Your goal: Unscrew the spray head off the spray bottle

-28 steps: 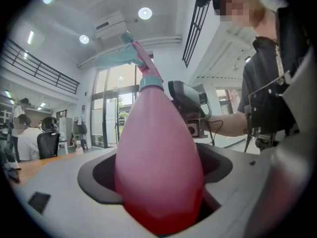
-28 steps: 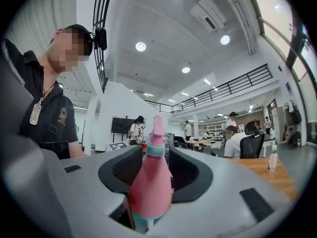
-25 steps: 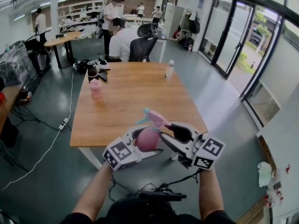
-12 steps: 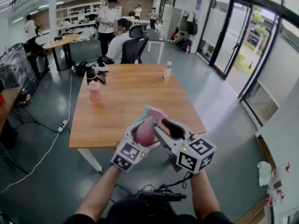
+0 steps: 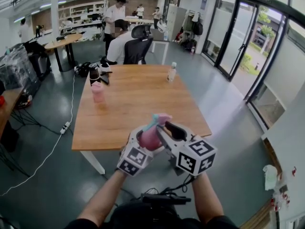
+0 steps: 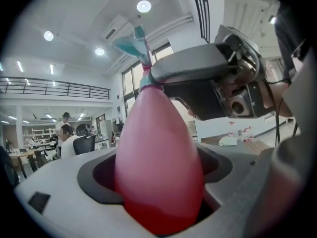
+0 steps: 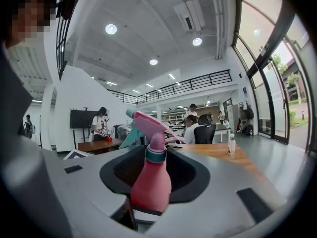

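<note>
Work area: an open office with a grey floor, glass doors (image 5: 238, 37) at the right and a wooden table (image 5: 128, 104) ahead of the operator. A small pink container (image 5: 97, 90) and a clear bottle (image 5: 172, 72) stand well apart on the table's far half and play no part here. The pink spray bottle (image 5: 149, 140) is not on the table. It is held in the air by the near table edge, between the two tongs, with its top toward the far side. The left gripper (image 5: 143, 138) is clamped on the bulbous body, which fills the recess between the jaws in the left gripper view. This grip serves as the fixed hold, so that the body cannot turn when torque is applied at the top. The right gripper (image 5: 166, 129) comes in from the right at neck level. Its jaws have just been closing, with the teal collar (image 7: 155, 155) and the spray head (image 7: 148, 124) between them. Dark gaps show on both sides of the neck, so the jaws read as apart, not yet pressing. Judgement: the step in hand is seating the right jaws on the collar or head. The head appears fully screwed on, so unscrewing has not begun. The narrow neck offers little surface, and an off-centre closure could slip or catch the trigger (image 7: 130, 139).
</note>
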Demonstrator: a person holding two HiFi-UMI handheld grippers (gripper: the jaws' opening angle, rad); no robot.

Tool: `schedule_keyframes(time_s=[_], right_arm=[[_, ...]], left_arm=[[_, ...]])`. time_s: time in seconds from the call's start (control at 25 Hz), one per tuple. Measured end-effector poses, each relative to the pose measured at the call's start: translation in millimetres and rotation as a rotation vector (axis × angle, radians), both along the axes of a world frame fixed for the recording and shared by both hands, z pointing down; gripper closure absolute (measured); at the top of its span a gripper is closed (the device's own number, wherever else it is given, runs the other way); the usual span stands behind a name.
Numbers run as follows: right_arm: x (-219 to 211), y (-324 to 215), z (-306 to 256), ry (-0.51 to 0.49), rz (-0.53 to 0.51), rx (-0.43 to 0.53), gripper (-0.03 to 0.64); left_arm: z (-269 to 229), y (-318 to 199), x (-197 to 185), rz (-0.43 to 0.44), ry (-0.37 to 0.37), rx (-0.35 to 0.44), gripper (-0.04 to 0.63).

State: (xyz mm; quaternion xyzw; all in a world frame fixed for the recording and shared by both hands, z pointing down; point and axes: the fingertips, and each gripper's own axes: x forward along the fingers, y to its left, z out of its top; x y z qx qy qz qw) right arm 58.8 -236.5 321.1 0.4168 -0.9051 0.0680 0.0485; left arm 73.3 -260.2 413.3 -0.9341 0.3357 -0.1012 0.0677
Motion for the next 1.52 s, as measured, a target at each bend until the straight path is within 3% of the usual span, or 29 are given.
schedule_keyframes(time_s=[0.24, 0.4, 0.68, 0.84, 1.08, 1.2, 1.52], right_arm=[[-1.2, -0.8, -0.1, 0.013, -0.011, 0.002, 0.477], [-1.8, 5.1, 0.7, 0.018, -0.099, 0.024, 0.479], [0.1, 26.4, 2.8, -0.041, -0.362, 0.049, 0.480], [0.0, 37.5, 4.4, -0.039, -0.460, 0.064, 0.480], [3.7, 55.6, 2.6, -0.068, -0.619, 0.093, 0.482], [2.3, 54.6, 3.4, -0.059, -0.631, 0.092, 0.482], [7.7, 32.4, 0.3, -0.029, -0.449, 0.112, 0.460]], left_arm=[[0.7, 3.1, -0.1, 0.016, -0.003, -0.016, 0.163], [1.2, 9.9, 0.1, 0.073, -0.007, -0.021, 0.163], [-0.7, 38.1, 6.3, 0.308, 0.009, -0.042, 0.163], [0.6, 51.2, 5.6, 0.406, -0.010, -0.045, 0.163], [-2.2, 78.2, 12.0, 0.576, 0.031, -0.098, 0.163], [-2.0, 77.9, 12.3, 0.575, 0.059, -0.105, 0.163], [-12.2, 44.0, 6.0, 0.380, 0.116, -0.049, 0.163]])
